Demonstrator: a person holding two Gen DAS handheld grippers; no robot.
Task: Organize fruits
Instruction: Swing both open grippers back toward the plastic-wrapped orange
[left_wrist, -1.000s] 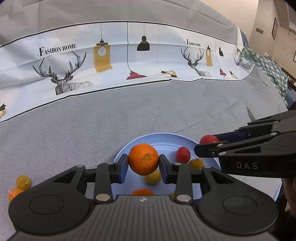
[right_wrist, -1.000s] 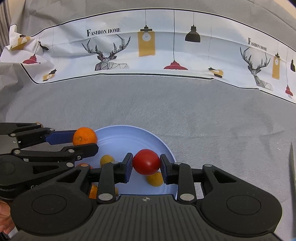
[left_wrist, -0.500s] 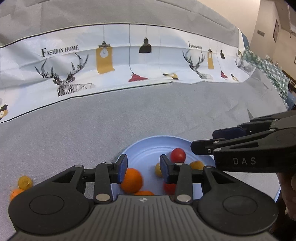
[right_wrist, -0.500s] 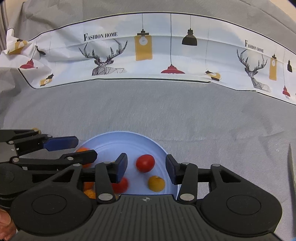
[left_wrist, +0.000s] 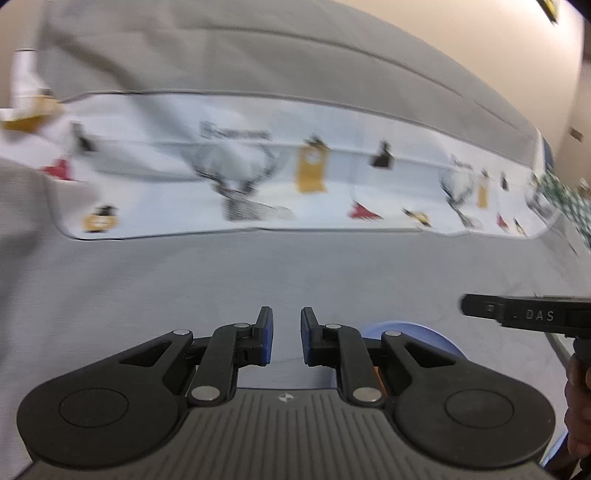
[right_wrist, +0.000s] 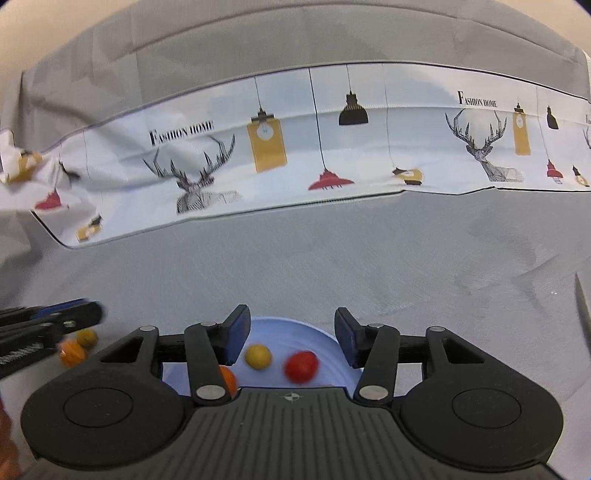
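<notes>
A light blue plate (right_wrist: 280, 328) lies on the grey cloth under my right gripper (right_wrist: 291, 317). On it are a red tomato (right_wrist: 301, 365), a small yellow fruit (right_wrist: 258, 355) and an orange (right_wrist: 227, 380) half hidden by a finger. The right jaws stand wide above the plate and are closing, touching no fruit. Left of the plate, my left gripper (left_wrist: 286, 321) hangs over bare cloth. Its jaws are closing to a narrow gap with nothing between them. Only the plate's rim (left_wrist: 406, 326) shows in the blurred left wrist view. Two small fruits, orange (right_wrist: 72, 352) and yellow (right_wrist: 86, 336), lie off the plate by the left gripper (right_wrist: 94, 312).
A white printed cloth band (right_wrist: 332, 147) with deer and lamps runs across the back. A thin grey blade-like thing (right_wrist: 583, 306) lies at the far right edge. The right gripper (left_wrist: 469, 305) and a hand (left_wrist: 578, 406) fill the right side of the left wrist view.
Both grippers let go of their fruit: the orange and the tomato now lie on the plate. My left gripper swung left and up off the plate and its jaws narrowed.
</notes>
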